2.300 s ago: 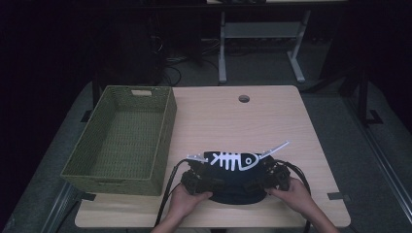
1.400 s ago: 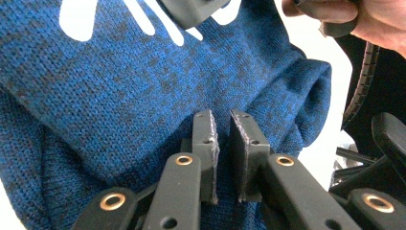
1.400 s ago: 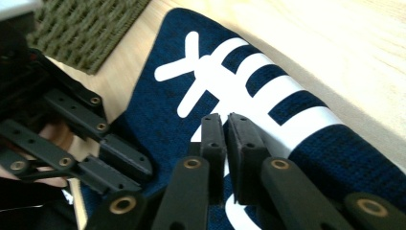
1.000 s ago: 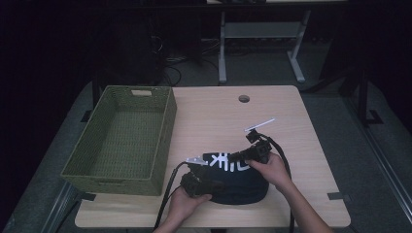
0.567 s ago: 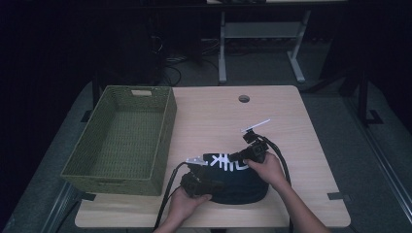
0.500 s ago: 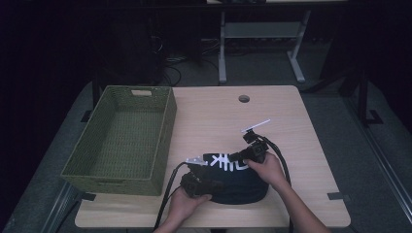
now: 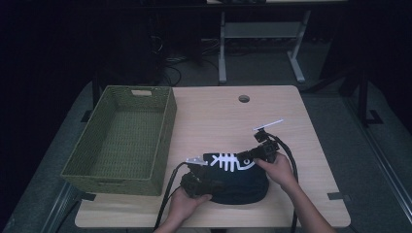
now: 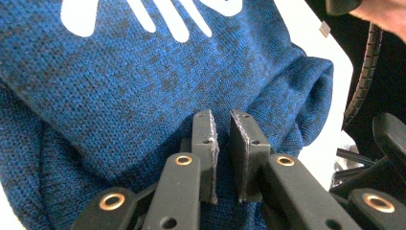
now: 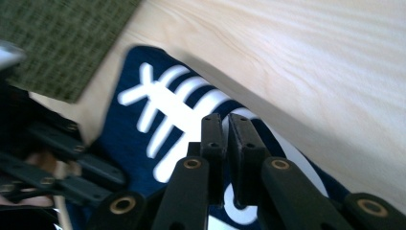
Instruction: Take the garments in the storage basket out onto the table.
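A dark blue knit garment [image 7: 238, 183] with a white fishbone print [image 7: 228, 161] lies bunched at the front middle of the table. My left gripper [image 7: 201, 184] rests on its near left edge. In the left gripper view the left gripper [image 8: 220, 117] has its jaws almost together, pinching blue fabric [image 8: 143, 81]. My right gripper [image 7: 248, 156] sits on the garment's far right side by the print. Seen in the right gripper view, the right gripper [image 9: 225, 120] is closed over the printed cloth [image 9: 163, 105], with its jaws nearly touching.
A green woven basket [image 7: 121, 177] stands empty at the table's left. The wooden table [image 7: 218, 116] has a round cable hole [image 7: 244, 98] near its far edge. Black cables trail from both grippers toward the front edge.
My right gripper has moved from the garment's right front end inward and farther back, drawing the cloth into a narrower bunch. The left gripper has hardly moved.
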